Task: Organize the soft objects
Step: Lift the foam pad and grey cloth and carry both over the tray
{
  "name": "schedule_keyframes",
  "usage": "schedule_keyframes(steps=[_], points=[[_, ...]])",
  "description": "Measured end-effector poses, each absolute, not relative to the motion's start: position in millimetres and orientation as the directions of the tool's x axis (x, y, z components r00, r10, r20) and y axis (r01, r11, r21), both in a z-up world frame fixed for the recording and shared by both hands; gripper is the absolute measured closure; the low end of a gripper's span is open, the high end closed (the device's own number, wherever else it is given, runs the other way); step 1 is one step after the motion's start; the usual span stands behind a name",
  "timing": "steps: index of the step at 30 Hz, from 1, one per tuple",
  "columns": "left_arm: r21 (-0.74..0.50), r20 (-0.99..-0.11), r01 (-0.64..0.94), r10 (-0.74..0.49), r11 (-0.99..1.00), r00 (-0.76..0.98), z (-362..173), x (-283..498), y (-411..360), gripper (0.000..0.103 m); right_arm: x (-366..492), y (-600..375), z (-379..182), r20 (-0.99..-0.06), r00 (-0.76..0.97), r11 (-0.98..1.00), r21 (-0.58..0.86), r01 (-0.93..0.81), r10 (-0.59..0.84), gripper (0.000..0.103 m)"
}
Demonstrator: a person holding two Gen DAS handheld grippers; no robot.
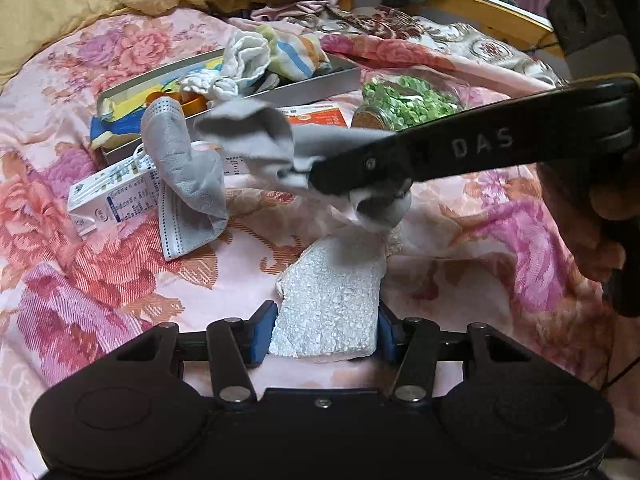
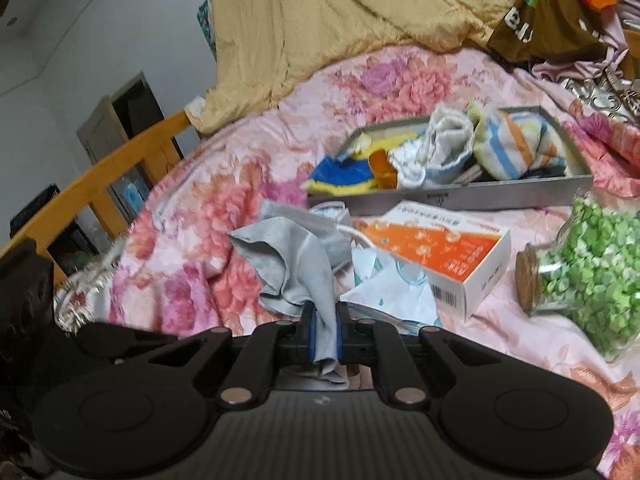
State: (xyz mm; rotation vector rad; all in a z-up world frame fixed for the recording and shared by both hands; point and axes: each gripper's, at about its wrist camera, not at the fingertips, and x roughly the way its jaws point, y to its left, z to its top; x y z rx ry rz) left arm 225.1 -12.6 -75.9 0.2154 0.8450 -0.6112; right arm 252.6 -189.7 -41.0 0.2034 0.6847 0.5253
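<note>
grey cloth (image 2: pixel 292 264) pinched in right tool (image 2: pixel 325 334), above bedspread (image 2: pixel 192 220).

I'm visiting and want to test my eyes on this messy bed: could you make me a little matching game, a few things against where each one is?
Things:
1. grey cloth
2. white foam piece
3. striped sock
4. jar of green bits

Places:
A. in the metal tray
B. lying on its side on the bedspread
C. pinched in the right claw
D. between the left claw's blue pads

Pairs: 1-C, 2-D, 3-A, 4-B
</note>
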Motion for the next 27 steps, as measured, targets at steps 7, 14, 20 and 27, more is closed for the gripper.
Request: schedule_keyframes(steps=[7, 14, 20, 27], points=[[-0.191, -0.697, 0.464, -0.452, 0.865, 0.557, -60.4, 206.7, -13.7, 0.051, 243.9, -213.6, -19.2, -0.452, 0.713, 0.838, 0.39, -0.381, 0.535, 0.093], [-0.228, -0.665, 0.393, -0.438, 0.891, 0.605, -45.4, 188.4, -13.3, 0.051, 241.7, -232.2, -6.5, -0.387, 0.755, 0.831, 0.418, -0.367, 0.529, 0.093], [-0.264, -0.599, 0.359, -0.444, 0.895, 0.666, -19.7, 190.0, -8.4, 0.051, 238.7, -239.9, -0.9, -0.341, 0.786, 0.83, 0.426, -0.359, 0.516, 0.093], [-0.283, -0.532, 0.316, -0.423, 0.905, 0.734, -3.7, 198.6, -1.6, 0.051, 236.6, -242.6, -0.4, -0.322, 0.818, 0.848, 0.415, -0.331, 0.477, 0.093]])
